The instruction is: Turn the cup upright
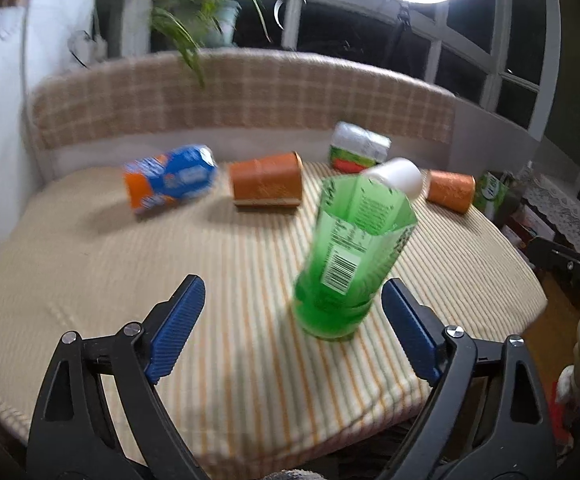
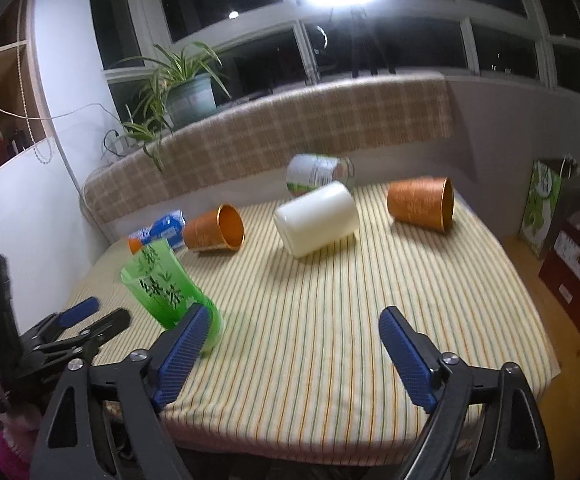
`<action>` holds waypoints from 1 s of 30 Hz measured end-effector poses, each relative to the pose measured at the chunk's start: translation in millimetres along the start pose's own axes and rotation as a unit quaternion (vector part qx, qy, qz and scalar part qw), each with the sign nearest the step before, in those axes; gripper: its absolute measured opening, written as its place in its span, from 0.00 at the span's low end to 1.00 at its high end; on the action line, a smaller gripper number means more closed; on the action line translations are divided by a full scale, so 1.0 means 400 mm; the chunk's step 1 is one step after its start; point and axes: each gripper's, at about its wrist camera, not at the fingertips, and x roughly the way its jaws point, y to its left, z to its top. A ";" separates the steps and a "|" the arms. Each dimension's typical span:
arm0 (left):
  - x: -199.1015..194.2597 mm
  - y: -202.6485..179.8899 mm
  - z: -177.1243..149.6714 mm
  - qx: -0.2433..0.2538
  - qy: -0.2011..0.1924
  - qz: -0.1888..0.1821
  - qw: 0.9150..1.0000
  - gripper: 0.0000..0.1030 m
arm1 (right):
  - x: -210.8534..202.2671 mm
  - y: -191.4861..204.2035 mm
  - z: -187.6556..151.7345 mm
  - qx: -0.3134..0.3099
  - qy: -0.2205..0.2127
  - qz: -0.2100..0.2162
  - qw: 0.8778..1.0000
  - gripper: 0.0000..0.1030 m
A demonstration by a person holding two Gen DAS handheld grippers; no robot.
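Left gripper [image 1: 293, 300]: fingers [image 1: 178, 324] spread wide, gripping nothing. Green translucent cup [image 1: 350, 256] stands upright on its base between them, nearer the right finger, not clearly touching it; barcode label faces the camera. Right gripper [image 2: 295, 330]: fingers [image 2: 404, 354] equally wide, empty.

Only the right wrist view shows the green cup's [image 2: 166, 288] printed leaf pattern, the left gripper [image 2: 78, 322] beside it, and the white cup [image 2: 316, 218] lying full-length on its side ahead; the left view shows just its end behind the green rim.

Farther out: two orange cups [image 2: 214, 229] [image 2: 420, 204] on their sides, shiny inside. Blue-orange packet [image 1: 170, 178], blurred. Green-white can [image 2: 320, 172].

Striped cloth tabletop [image 2: 330, 340]. Checked cushion backrest [image 2: 290, 128], potted plant [image 2: 182, 88], dark windows, bright lamp.
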 end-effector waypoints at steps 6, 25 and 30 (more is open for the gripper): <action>-0.099 0.012 0.029 -0.011 -0.065 0.031 0.997 0.98 | -0.001 0.026 0.009 -0.013 -0.023 -0.010 1.000 0.94; -0.185 -0.009 0.069 -0.009 -0.119 0.067 0.991 1.00 | 0.001 0.022 0.016 0.000 -0.041 -0.011 0.999 1.00; -0.186 -0.010 0.070 -0.009 -0.119 0.067 0.991 1.00 | 0.003 0.015 0.016 0.005 -0.038 -0.011 0.999 1.00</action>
